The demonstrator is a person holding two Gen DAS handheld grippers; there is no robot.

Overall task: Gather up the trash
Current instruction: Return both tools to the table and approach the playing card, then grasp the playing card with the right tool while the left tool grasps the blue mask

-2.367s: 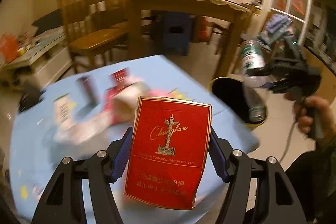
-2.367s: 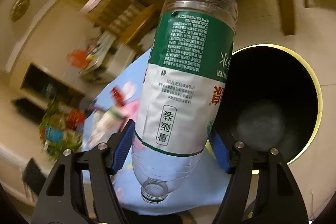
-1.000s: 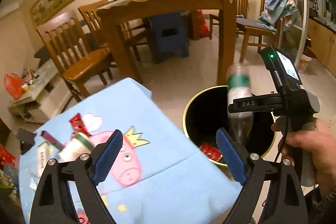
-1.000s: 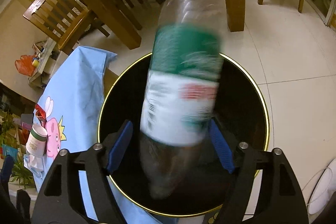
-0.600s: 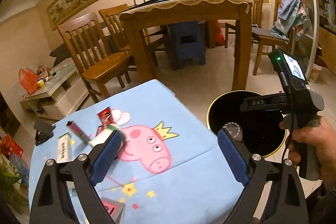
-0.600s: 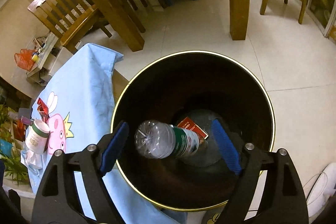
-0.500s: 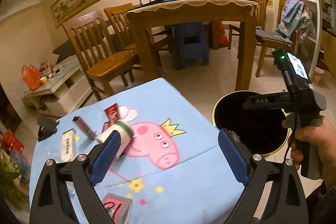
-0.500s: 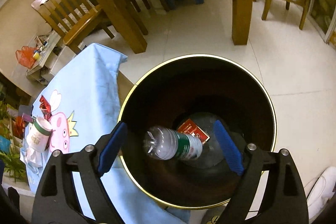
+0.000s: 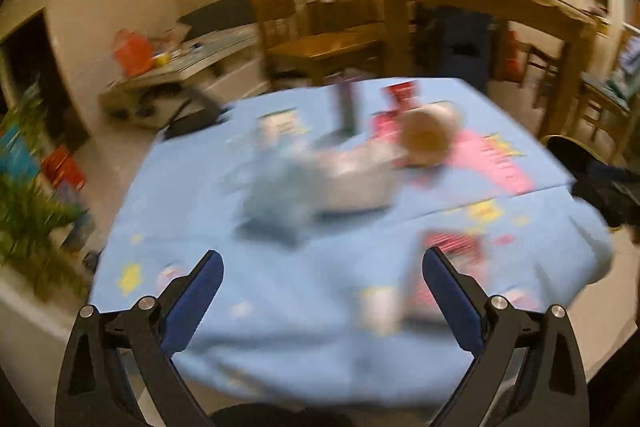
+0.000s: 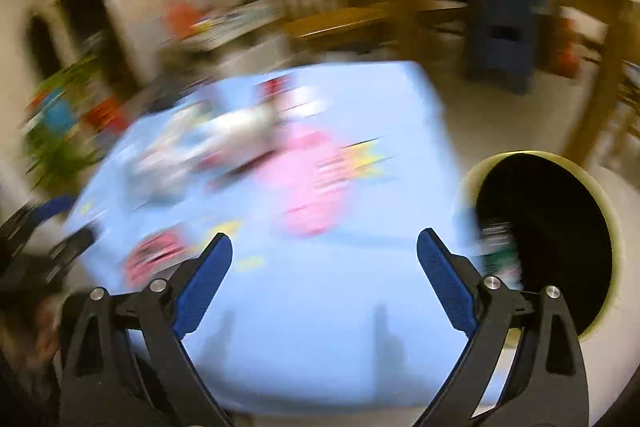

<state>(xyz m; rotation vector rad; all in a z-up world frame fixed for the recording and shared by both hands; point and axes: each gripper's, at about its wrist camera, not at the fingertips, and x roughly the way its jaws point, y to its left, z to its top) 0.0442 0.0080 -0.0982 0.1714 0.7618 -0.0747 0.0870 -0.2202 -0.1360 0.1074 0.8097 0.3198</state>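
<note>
We hold both tools over the tabletop (image 9: pixel 304 339), which is covered by a light blue cloth with a pink cartoon figure; both views are heavily blurred. Our left tool (image 9: pixel 320 291) has its jaws opening, already spread wide, with nothing between the blue pads (image 9: pixel 200 287). Our right tool (image 10: pixel 324 267) is likewise opening and empty, its pads clear of everything.

The trash lies scattered on the far half of the cloth. In the left view we make out a paper cup (image 9: pixel 432 135) lying on its side, a red packet (image 9: pixel 400 97) behind it, a dark upright-looking stick shape (image 9: pixel 346 107), a small white box (image 9: pixel 280 127) and a crumpled pale heap (image 9: pixel 312 183) in front. A red wrapper (image 9: pixel 452 247) sits nearer, just ahead of the left tool's right pad.

In the right view the black bin (image 10: pixel 560 227) with a gold rim stands on the floor, just beside the tabletop's right edge. Something green and white (image 10: pixel 500 247) shows inside it, too blurred to name.
</note>
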